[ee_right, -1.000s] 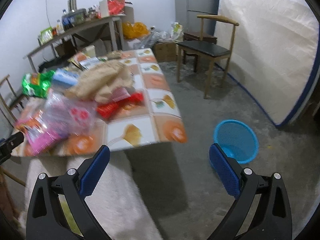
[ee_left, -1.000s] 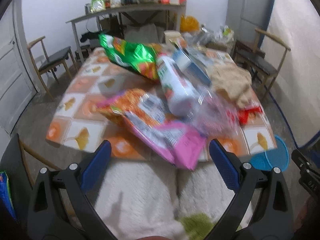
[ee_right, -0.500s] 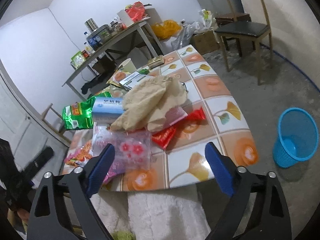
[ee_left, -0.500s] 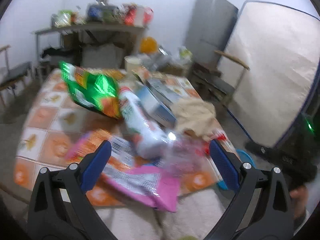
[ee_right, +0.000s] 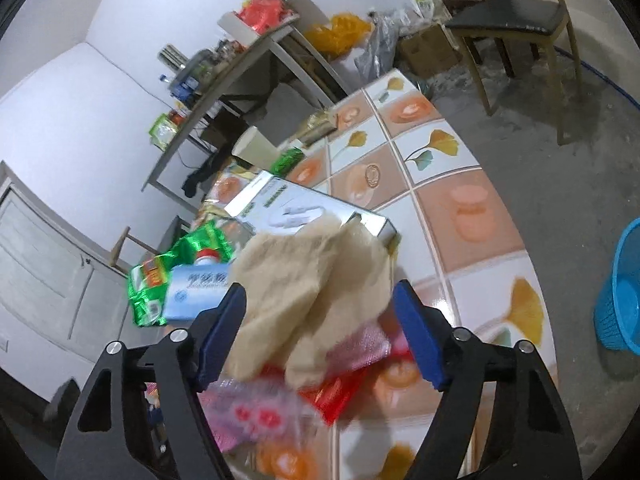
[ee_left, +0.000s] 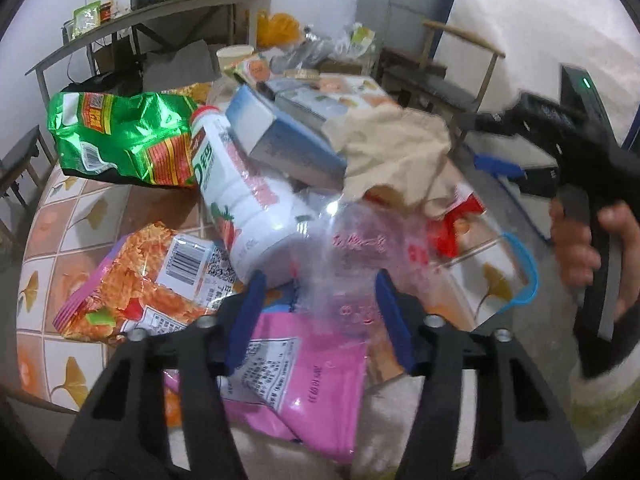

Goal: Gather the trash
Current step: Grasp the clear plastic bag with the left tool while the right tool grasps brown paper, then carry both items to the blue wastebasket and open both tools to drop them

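A pile of trash lies on the tiled table (ee_left: 92,216). In the left wrist view my left gripper (ee_left: 320,316) is open, its blue fingers either side of a clear plastic bag (ee_left: 360,248) with pink print, above a pink packet (ee_left: 304,392). Beside them lie an orange snack bag (ee_left: 140,284), a white bottle (ee_left: 240,196), a green foil bag (ee_left: 120,140), a blue-white box (ee_left: 280,136) and crumpled beige paper (ee_left: 396,148). My right gripper (ee_right: 320,332) is open around the beige paper (ee_right: 312,300), over a red wrapper (ee_right: 340,392). The blue basket (ee_right: 620,300) stands on the floor at right.
A wooden chair (ee_right: 516,20) stands beyond the table's far right corner. A cluttered grey side table (ee_right: 240,64) is against the back wall. A silver box (ee_right: 304,208) and a paper cup (ee_right: 252,148) sit further back on the tiled table.
Both grippers have moved forward and down to the pile. The left one has narrowed around the clear bag. The right one has come over the beige paper.
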Available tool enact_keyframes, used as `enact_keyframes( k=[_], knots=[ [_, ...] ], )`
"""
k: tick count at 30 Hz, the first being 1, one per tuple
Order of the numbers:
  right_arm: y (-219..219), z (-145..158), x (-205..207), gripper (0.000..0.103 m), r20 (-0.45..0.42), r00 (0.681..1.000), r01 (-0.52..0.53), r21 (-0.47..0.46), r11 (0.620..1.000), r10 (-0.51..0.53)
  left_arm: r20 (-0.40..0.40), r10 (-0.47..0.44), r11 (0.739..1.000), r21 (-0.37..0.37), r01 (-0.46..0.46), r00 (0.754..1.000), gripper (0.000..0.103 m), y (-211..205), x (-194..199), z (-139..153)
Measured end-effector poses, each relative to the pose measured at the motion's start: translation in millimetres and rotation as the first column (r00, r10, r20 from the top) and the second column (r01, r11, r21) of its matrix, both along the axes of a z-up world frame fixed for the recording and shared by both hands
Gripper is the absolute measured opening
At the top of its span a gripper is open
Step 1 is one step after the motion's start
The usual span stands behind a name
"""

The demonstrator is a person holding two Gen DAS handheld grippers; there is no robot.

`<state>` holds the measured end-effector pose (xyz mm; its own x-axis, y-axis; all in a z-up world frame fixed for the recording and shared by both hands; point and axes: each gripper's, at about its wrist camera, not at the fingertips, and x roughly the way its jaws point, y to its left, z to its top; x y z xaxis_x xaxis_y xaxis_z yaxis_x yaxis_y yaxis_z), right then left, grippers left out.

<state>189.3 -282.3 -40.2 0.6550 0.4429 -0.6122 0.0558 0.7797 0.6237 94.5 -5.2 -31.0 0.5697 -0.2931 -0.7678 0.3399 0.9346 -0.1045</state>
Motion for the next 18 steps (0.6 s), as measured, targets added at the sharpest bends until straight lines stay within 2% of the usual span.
enact_keyframes(
  k=[3,5,6,8,11,18],
  knots=[
    [5.1,-8.1,22.2,0.061,-0.034,0.999,-0.026,-0.049,0.998,0.024,-0.026,-0.006,1.0,-0.003,0.006,1.0,0.031,1.4,4.8,-4.2],
    [11.6,-11.4,30.6,0.044,-0.055,0.998,-0.045,-0.076,0.996,0.041,-0.021,-0.01,1.0,-0.01,0.01,1.0,0.026,3.6,5.4,-3.9],
    [13.6,-11.9,33.2,0.04,-0.061,0.997,-0.054,-0.084,0.995,0.049,-0.014,-0.012,1.0,-0.016,0.012,1.0,0.022,4.9,5.2,-2.8],
    [17.5,-11.1,33.2,0.021,-0.062,0.996,-0.068,-0.091,0.994,0.062,-0.004,-0.018,0.999,-0.035,0.017,1.0,0.018,7.4,2.8,0.1],
    [21.4,-5.9,30.0,0.007,-0.051,0.997,-0.071,-0.112,0.991,0.066,0.01,-0.025,0.997,-0.071,0.026,1.0,0.011,10.9,-2.2,6.0],
    [19.0,26.5,8.6,0.004,0.056,0.996,-0.064,-0.087,0.994,0.069,0.106,-0.052,0.988,-0.136,0.066,0.993,0.006,15.8,-20.4,32.9]
  ],
)
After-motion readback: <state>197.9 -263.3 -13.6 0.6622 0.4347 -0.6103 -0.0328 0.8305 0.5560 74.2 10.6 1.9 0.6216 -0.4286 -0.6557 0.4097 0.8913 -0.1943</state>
